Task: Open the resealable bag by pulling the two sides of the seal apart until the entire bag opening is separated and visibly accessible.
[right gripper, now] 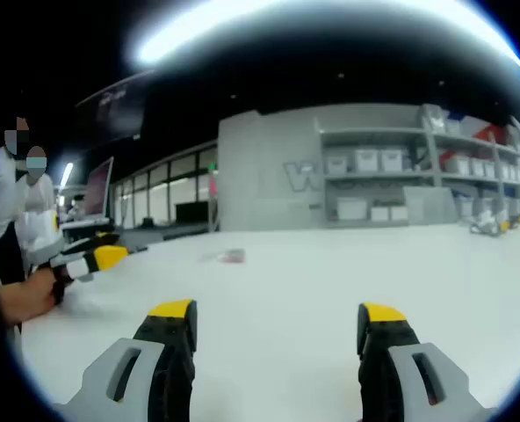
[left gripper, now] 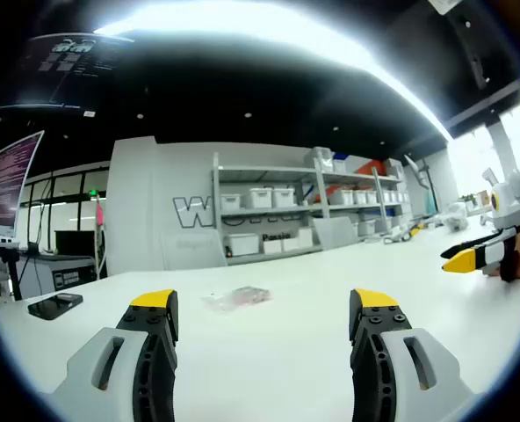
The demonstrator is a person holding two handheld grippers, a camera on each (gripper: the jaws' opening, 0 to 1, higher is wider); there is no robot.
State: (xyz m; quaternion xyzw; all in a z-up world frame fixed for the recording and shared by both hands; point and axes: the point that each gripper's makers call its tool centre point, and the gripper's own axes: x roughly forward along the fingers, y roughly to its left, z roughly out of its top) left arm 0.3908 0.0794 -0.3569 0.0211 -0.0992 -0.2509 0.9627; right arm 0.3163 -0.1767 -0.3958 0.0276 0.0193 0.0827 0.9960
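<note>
Before you spreads a white surface (left gripper: 269, 343) with a dark phone (left gripper: 54, 305) lying on it (near the monitor (left gripper: 5, 180)); bin-laden shelves (left gripper: 308, 211) line the wall.

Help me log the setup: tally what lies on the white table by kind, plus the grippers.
Small clear resealable plastic bag with reddish contents: 1
Flat black phone-like slab: 1
Grey two-jaw grippers with yellow-tipped black jaws, both open: 2, left gripper, right gripper
Total: 4

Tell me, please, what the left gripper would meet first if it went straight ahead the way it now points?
Probably the small clear resealable bag lying flat on the white table. It sits ahead between the open jaws of the left gripper, with bare tabletop before it. Depth is hard to judge, so the gripper might pass just above it.
</note>
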